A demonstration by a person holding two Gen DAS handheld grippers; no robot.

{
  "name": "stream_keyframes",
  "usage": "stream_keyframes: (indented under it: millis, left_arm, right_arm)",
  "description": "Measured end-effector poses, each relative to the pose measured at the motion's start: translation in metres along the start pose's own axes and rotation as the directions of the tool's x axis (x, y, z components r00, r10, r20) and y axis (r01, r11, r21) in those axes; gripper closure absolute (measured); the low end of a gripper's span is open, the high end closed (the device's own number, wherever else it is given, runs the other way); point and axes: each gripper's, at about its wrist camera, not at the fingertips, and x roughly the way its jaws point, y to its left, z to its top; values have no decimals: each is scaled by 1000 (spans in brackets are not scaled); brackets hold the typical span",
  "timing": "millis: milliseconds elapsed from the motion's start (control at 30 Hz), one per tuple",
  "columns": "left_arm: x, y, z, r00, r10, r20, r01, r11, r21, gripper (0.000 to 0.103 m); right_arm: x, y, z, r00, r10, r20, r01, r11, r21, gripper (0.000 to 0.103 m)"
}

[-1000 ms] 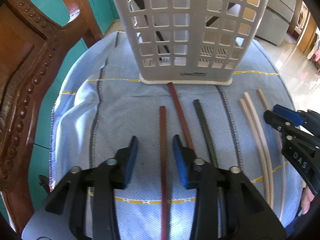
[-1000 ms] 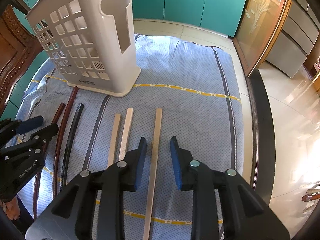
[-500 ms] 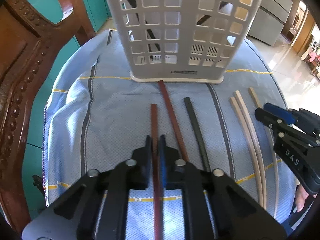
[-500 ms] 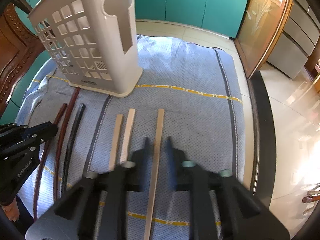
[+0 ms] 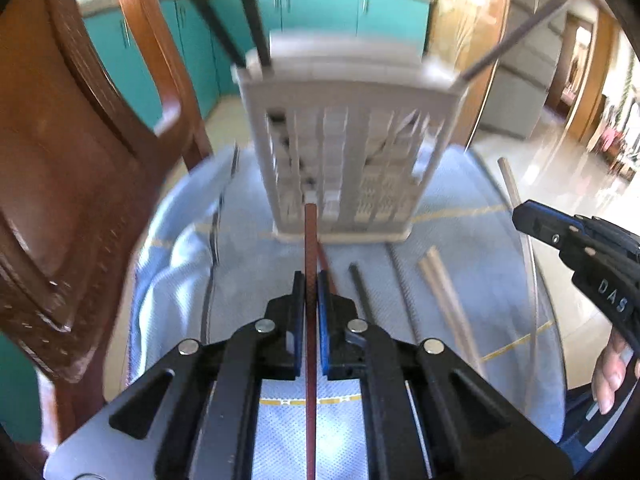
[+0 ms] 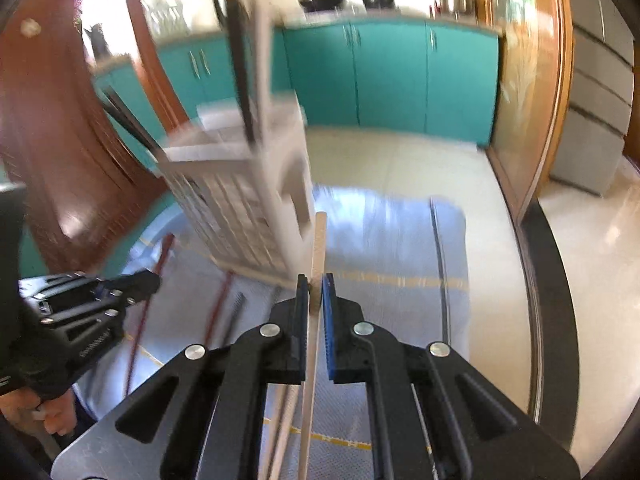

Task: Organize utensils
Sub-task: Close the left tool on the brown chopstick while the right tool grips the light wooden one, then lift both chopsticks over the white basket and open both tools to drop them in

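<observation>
My left gripper (image 5: 310,280) is shut on a red-brown chopstick (image 5: 310,236), lifted off the blue cloth and pointing at the white slotted basket (image 5: 344,152). My right gripper (image 6: 316,284) is shut on a pale wooden chopstick (image 6: 319,240), also raised, just right of the basket (image 6: 240,208). Still lying on the cloth are another red-brown chopstick (image 5: 326,264), a black one (image 5: 362,292) and two pale ones (image 5: 444,292). Several dark chopsticks (image 5: 252,12) stand in the basket. The left wrist view catches the right gripper (image 5: 528,216) at its right edge. Both views are motion-blurred.
A carved wooden chair (image 5: 80,160) stands close on the left of the table. The blue cloth (image 6: 380,240) covers the table, whose dark rim (image 6: 548,300) curves along the right. Teal cabinets (image 6: 400,76) line the far wall. A person's fingers (image 5: 608,376) show behind the right gripper.
Both grippers closed, the left on the red-brown chopstick and the right on the pale one, then rose with them off the cloth. Both views tilted up toward the basket's top.
</observation>
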Motion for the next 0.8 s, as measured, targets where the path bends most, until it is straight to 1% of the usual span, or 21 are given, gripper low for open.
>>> stream_keyframes:
  millis: [100, 200, 333, 433, 567, 700, 767, 800]
  left_arm:
    - [-20, 4, -1, 998, -4, 63, 4, 1000, -1, 96]
    - [-38, 9, -2, 995, -14, 100, 16, 1000, -21, 96]
    - [-66, 13, 6, 987, -38, 157, 45, 998, -40, 96]
    - [-100, 9, 12, 972, -76, 223, 88, 995, -42, 96]
    - [-140, 11, 36, 951, -116, 288, 132, 991, -35, 96]
    - [-166, 13, 68, 923, -129, 361, 150, 988, -29, 96]
    - [-177, 17, 86, 909, -127, 396, 153, 987, -36, 96]
    - [-184, 20, 97, 898, -129, 421, 163, 986, -45, 96]
  right_arm:
    - [-30, -1, 4, 993, 48, 112, -47, 999, -10, 95]
    - [-49, -5, 5, 983, 77, 169, -77, 997, -5, 95]
    - [-68, -11, 8, 969, 121, 217, -125, 992, 2, 95]
    - [-89, -11, 13, 954, 158, 253, -164, 986, 1, 95]
    - [-114, -5, 28, 934, 179, 308, -185, 983, -9, 95]
    - [-128, -2, 63, 912, 209, 353, -223, 975, -1, 95]
    - [-130, -1, 83, 905, 224, 361, -244, 970, 12, 95]
    - [-130, 0, 91, 901, 231, 366, -254, 967, 16, 95]
